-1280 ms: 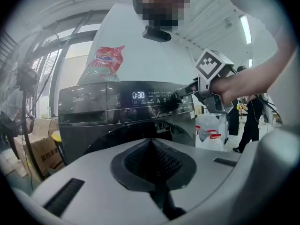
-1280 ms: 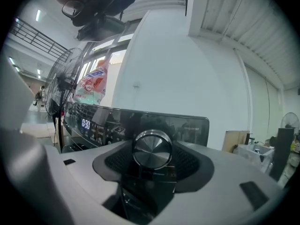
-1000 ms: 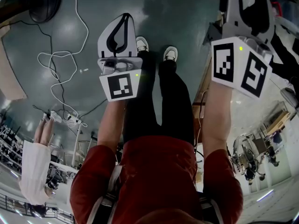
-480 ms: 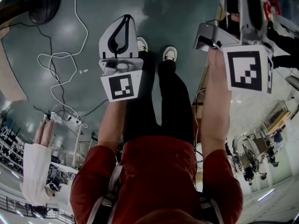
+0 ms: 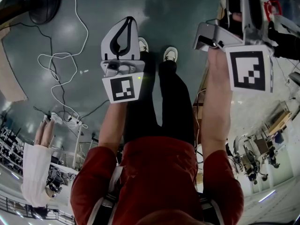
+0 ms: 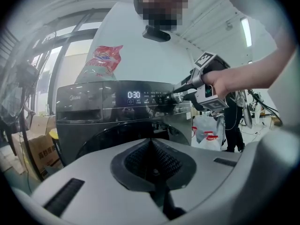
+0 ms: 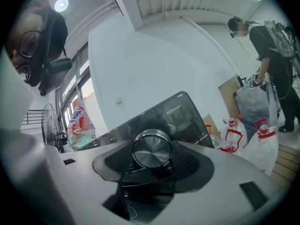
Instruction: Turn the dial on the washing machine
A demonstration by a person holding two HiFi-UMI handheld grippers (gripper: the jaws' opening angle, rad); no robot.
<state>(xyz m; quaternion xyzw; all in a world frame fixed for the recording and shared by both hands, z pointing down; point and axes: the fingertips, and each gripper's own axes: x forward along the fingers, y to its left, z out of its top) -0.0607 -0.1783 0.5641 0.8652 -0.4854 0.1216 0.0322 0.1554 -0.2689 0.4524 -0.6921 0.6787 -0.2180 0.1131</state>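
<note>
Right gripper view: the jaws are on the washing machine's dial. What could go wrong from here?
1. The dial is smooth, shiny metal and the right gripper pinches only its rim: the pads may slip round it.
2. The gripper sits rolled against the panel of the washing machine, so more twist might lever the dial sideways.
3. The display, reading 0:30, is outside this gripper's view, so overshooting is possible.

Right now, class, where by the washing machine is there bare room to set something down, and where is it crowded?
Bare: floor ahead of the shoes, right of the white cable. Crowded: white bags right of the washing machine.
</note>
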